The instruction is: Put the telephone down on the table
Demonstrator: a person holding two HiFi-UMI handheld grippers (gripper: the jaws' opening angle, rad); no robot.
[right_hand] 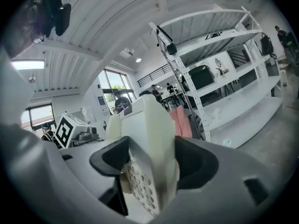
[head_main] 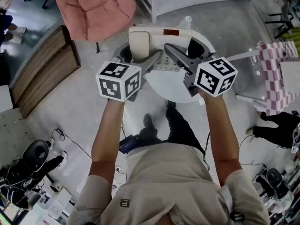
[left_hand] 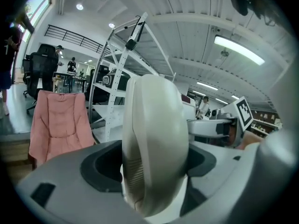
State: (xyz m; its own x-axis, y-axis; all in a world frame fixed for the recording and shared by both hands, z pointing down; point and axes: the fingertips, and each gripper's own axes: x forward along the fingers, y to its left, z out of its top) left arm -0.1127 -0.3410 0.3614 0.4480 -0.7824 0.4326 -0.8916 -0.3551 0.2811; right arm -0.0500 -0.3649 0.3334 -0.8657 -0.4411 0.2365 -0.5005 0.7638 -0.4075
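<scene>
Left gripper [left_hand: 154, 171] and right gripper [right_hand: 149, 167] are each clamped on one end of the telephone [head_main: 154, 39] over the round table [head_main: 173, 90] — lower both together, level, and release only once it rests flat

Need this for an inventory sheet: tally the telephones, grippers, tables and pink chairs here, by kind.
telephone: 1
grippers: 2, left gripper and right gripper, each shut on the telephone
table: 1
pink chair: 1
total: 5
</scene>
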